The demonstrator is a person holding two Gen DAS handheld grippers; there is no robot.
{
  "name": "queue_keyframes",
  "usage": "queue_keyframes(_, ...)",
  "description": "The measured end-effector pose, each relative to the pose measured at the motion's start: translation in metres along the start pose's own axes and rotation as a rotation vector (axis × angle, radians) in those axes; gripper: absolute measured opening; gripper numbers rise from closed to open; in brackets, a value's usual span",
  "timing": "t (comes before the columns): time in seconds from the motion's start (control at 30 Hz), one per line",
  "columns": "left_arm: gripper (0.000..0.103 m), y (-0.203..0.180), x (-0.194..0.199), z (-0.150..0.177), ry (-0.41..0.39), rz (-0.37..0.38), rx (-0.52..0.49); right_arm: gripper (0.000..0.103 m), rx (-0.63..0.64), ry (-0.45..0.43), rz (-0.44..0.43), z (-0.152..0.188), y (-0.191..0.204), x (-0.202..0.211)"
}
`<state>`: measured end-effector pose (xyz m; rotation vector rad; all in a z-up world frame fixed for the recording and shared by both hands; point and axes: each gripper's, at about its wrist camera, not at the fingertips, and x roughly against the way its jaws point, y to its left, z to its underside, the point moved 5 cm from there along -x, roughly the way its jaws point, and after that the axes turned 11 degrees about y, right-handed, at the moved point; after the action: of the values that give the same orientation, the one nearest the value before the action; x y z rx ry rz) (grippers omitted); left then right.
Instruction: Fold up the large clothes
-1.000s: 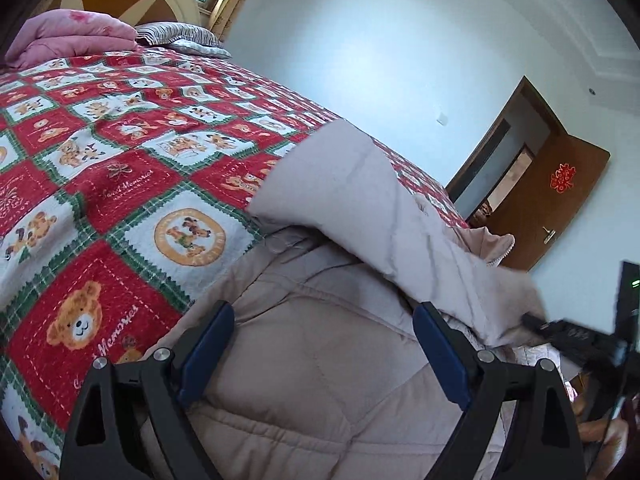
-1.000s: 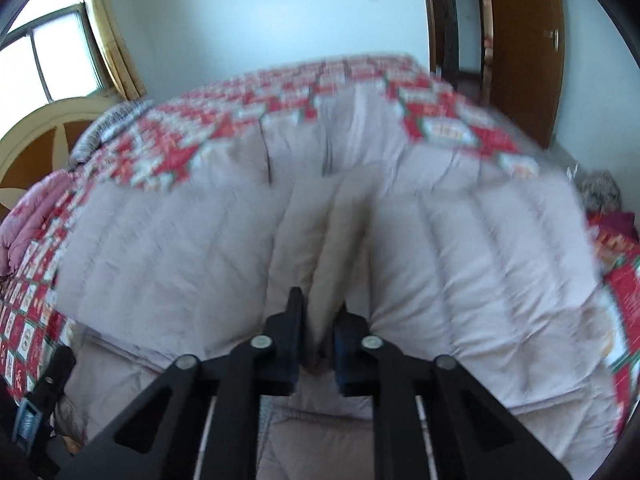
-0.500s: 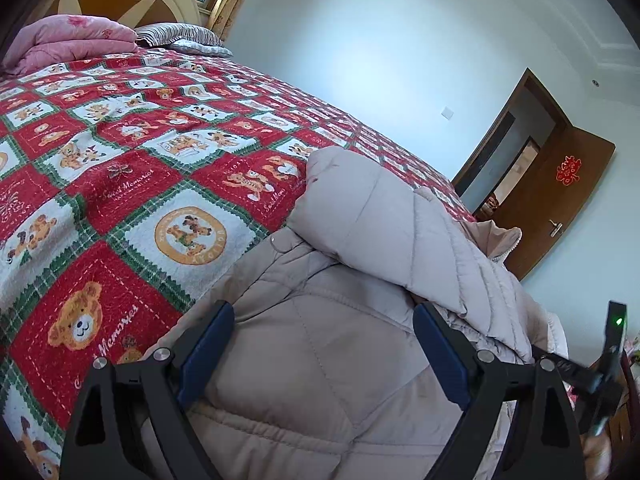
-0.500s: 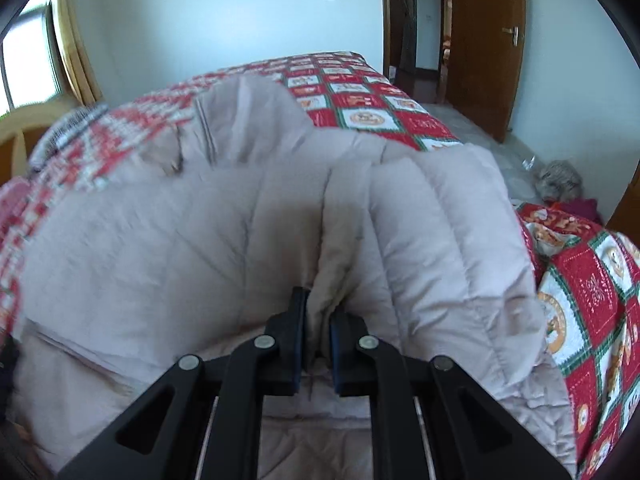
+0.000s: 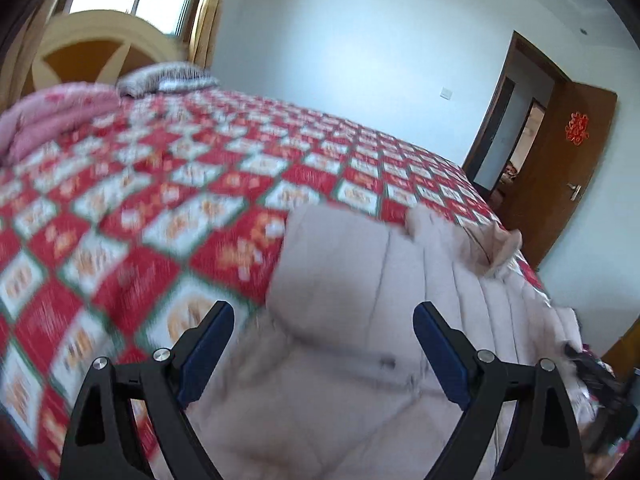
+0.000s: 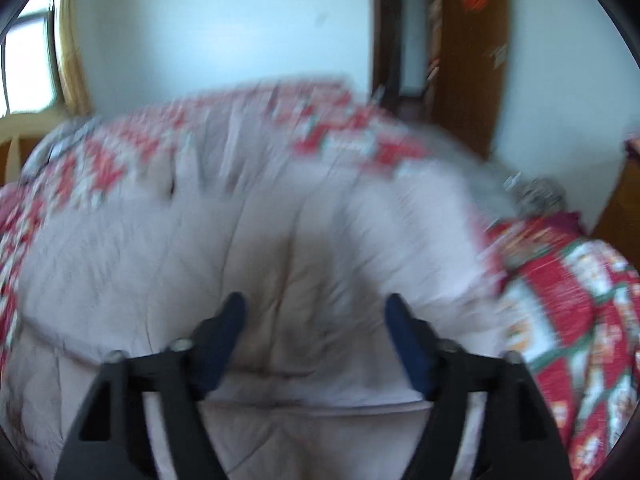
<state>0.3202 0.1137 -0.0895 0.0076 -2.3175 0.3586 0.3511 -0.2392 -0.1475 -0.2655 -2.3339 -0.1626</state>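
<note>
A beige quilted down coat (image 5: 360, 300) lies on the bed, its far part folded back over the near part. My left gripper (image 5: 322, 320) is open and empty just above the coat's near half. In the right wrist view the coat (image 6: 240, 240) fills the middle, blurred by motion. My right gripper (image 6: 316, 312) is open over the coat's folded edge and holds nothing.
The bed has a red, white and green checked bear quilt (image 5: 160, 200). A pink blanket (image 5: 52, 116) and striped pillow (image 5: 168, 78) lie by the headboard. A brown door (image 5: 560, 172) stands open at the right. Dark items lie on the floor (image 6: 540, 196) beside the bed.
My right gripper, shut on a fold of the coat, has opened and let it go. The coat's lifted part has dropped flat. Both cameras have moved; the views are blurred.
</note>
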Motion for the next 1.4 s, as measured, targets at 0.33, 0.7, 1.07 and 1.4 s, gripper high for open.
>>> queue_keyframes(0.33, 0.091, -0.022, -0.082, -0.047, 0.115, -0.121, -0.109, 0.036, 0.167, 0.137, -0.118, -0.025, 0.067, -0.051)
queue_keyframes(0.7, 0.092, 0.01, -0.127, -0.013, 0.233, -0.114, -0.054, 0.034, 0.154, 0.24, -0.094, 0.007, 0.048, -0.085)
queue_keyframes(1.07, 0.092, -0.033, -0.096, -0.094, 0.149, 0.063, -0.081, 0.071, 0.077, 0.191, -0.21, -0.077, 0.066, -0.059)
queue_keyframes(1.4, 0.092, -0.079, -0.138, -0.116, 0.256, 0.13, -0.11, 0.082, 0.117, 0.266, -0.111, -0.117, 0.099, -0.108)
